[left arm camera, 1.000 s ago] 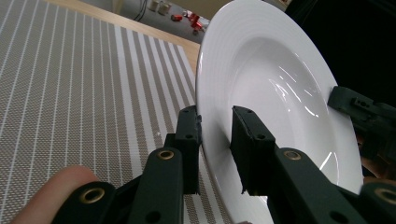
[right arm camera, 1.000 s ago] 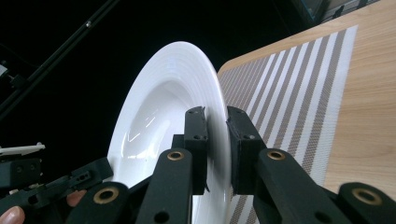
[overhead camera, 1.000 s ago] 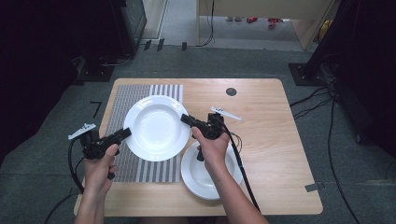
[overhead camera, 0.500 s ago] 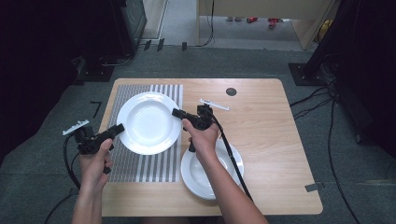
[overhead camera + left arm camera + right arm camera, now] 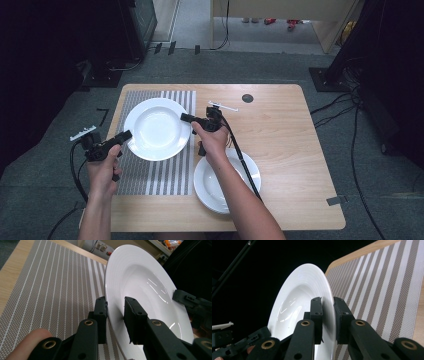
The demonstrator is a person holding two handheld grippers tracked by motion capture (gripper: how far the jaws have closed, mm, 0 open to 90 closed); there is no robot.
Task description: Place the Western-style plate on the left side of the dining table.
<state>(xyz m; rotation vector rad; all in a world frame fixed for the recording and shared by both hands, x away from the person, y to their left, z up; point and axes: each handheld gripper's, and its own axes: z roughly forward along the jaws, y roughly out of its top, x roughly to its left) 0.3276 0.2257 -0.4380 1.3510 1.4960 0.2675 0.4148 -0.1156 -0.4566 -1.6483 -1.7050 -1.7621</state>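
A white deep plate (image 5: 157, 128) hangs over the striped placemat (image 5: 160, 172), gripped at both sides. My left gripper (image 5: 125, 136) is shut on its left rim; in the left gripper view the jaws (image 5: 115, 315) pinch the plate (image 5: 147, 290) edge. My right gripper (image 5: 186, 118) is shut on the right rim, with the rim (image 5: 322, 285) between its jaws (image 5: 328, 315) in the right gripper view. A second white plate (image 5: 225, 190) lies on the wooden table (image 5: 295, 150), partly under the right forearm.
A small dark round mark (image 5: 247, 98) sits near the table's far edge. The placemat (image 5: 50, 290) covers the left part of the table. Cables (image 5: 345, 105) trail on the carpet to the right, and dark equipment stands at the left.
Both grippers carried the plate away from me and a little left, over the placemat's far half. The plate sank slightly. Neither grip changed.
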